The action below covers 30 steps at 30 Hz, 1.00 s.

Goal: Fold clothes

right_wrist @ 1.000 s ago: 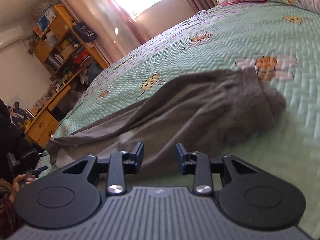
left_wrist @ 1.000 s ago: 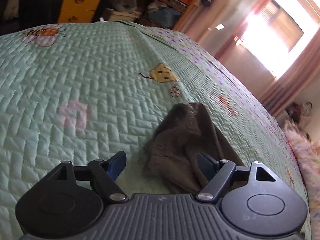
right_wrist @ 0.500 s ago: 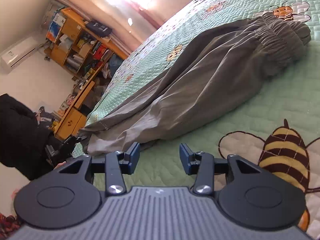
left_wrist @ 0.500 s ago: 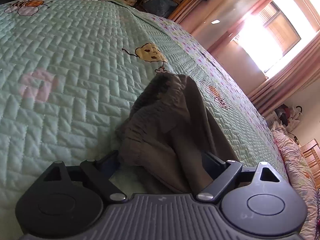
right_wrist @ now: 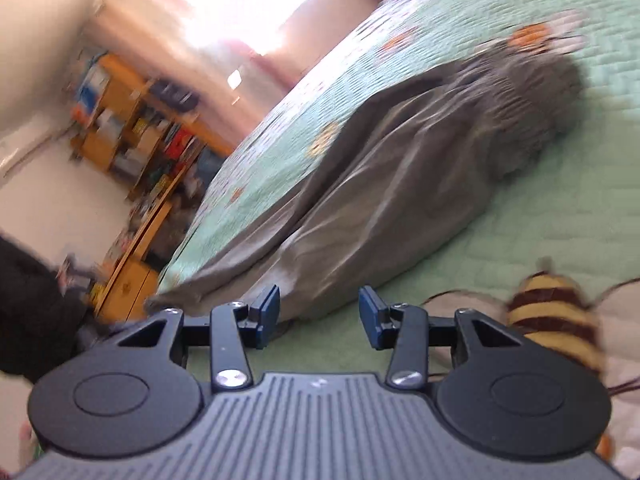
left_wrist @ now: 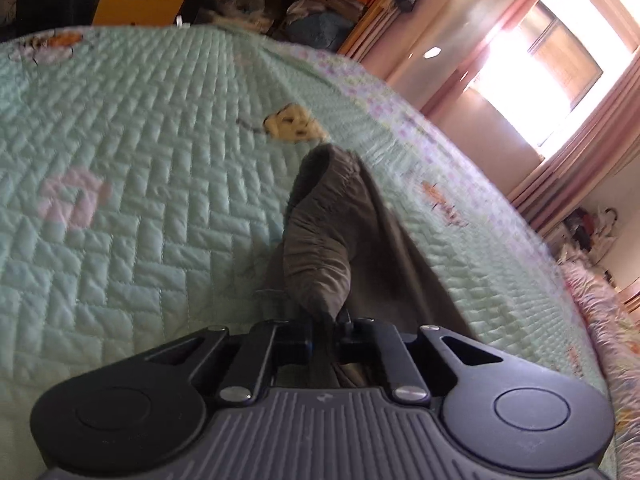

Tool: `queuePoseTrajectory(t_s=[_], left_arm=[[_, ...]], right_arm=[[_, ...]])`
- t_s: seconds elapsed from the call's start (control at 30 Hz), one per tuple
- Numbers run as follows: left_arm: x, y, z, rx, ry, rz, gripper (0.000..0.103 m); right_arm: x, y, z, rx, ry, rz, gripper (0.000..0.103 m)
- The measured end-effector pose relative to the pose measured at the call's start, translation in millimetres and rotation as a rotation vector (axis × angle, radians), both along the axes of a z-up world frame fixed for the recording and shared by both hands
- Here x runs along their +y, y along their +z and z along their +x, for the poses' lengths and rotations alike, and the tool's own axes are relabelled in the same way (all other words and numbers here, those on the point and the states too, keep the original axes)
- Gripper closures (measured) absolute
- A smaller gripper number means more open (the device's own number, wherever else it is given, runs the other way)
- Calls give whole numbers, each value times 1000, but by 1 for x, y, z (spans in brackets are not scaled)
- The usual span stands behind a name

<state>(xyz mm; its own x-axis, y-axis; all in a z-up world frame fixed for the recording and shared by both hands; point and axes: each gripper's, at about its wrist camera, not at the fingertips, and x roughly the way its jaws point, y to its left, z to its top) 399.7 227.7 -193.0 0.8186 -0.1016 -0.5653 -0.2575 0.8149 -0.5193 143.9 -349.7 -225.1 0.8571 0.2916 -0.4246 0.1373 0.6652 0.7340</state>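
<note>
A pair of grey-brown trousers [left_wrist: 340,216] lies stretched across the green quilted bed [left_wrist: 140,152]. My left gripper [left_wrist: 325,336] is shut on one end of the trousers, and the cloth rises in a fold just ahead of the fingers. In the right wrist view the trousers [right_wrist: 400,176] run from the lower left to the gathered waistband at the upper right. My right gripper [right_wrist: 319,316] is open and empty, just above the bed, with the near edge of the trousers right in front of the left finger [right_wrist: 266,312].
The bed [right_wrist: 540,220] has bee and flower prints. Wooden shelves and drawers [right_wrist: 132,128] full of things stand past the bed's far edge. A bright window with pink curtains [left_wrist: 560,72] is at the back. A person in black [right_wrist: 28,312] is at the left.
My left gripper has closed on the trousers' end and lifted it. My right gripper stayed open and shifted along the trousers; its view is blurred with motion.
</note>
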Motion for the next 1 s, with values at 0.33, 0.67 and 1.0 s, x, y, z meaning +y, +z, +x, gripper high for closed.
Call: queuePoseTrajectory(t_s=[0.33, 0.67, 1.0], left_arm=[[21, 41, -75, 24, -9, 98, 96], [30, -10, -63, 126, 68, -24, 95], [44, 25, -62, 39, 160, -56, 96]], right_arm=[[-70, -6, -12, 49, -258, -50, 41], [-76, -22, 46, 48, -387, -22, 36], [-75, 4, -13, 8, -389, 225, 94]])
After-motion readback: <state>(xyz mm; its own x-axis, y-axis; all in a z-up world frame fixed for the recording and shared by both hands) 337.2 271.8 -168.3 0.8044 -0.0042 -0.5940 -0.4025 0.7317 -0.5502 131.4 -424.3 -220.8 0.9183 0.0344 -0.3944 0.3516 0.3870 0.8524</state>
